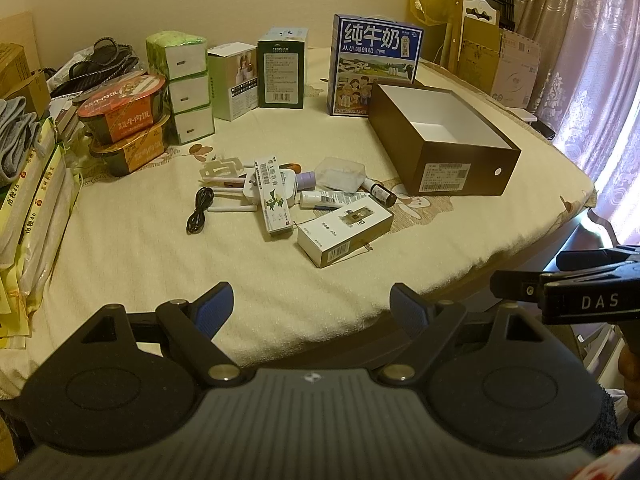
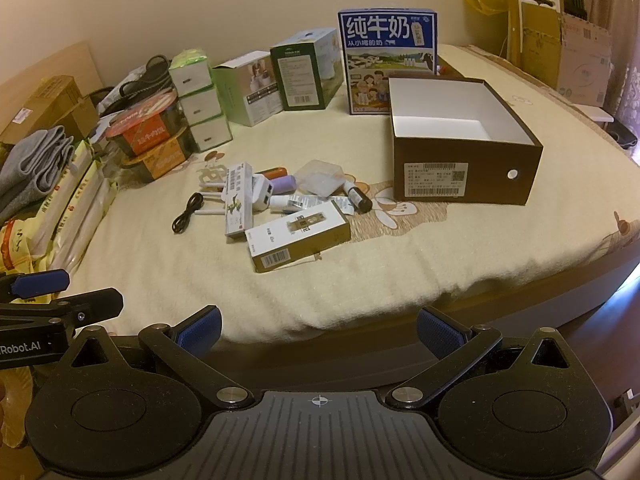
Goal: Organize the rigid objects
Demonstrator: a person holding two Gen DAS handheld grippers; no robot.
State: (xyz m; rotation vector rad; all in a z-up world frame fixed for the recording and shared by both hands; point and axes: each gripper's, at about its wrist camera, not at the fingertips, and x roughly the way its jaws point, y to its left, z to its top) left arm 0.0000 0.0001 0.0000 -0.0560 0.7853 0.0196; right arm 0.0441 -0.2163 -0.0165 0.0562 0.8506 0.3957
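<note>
A pile of small things lies mid-bed: a gold and white carton (image 1: pixel 344 234) (image 2: pixel 298 236), a green and white medicine box (image 1: pixel 273 196) (image 2: pixel 239 204), a white tube (image 1: pixel 332 199) (image 2: pixel 298 202), a dark vial (image 1: pixel 382 193) (image 2: pixel 359 199), a purple bottle (image 1: pixel 306 179) (image 2: pixel 285 184), a clear plastic case (image 1: pixel 340 168) (image 2: pixel 322 178) and a coiled black cable (image 1: pixel 199 210) (image 2: pixel 187 212). An open brown box (image 1: pixel 444 142) (image 2: pixel 464 148) with a white inside stands to the right. My left gripper (image 1: pixel 316 312) and right gripper (image 2: pixel 318 330) hang open and empty over the near bed edge.
Cartons line the back wall: a blue milk box (image 1: pixel 374 66) (image 2: pixel 386 62), a dark green box (image 1: pixel 282 70), stacked tissue packs (image 1: pixel 186 88) and food bowls (image 1: pixel 124 120). Packets and grey cloth (image 2: pixel 36 164) crowd the left edge. Flattened cardboard (image 2: pixel 560 48) leans at the right.
</note>
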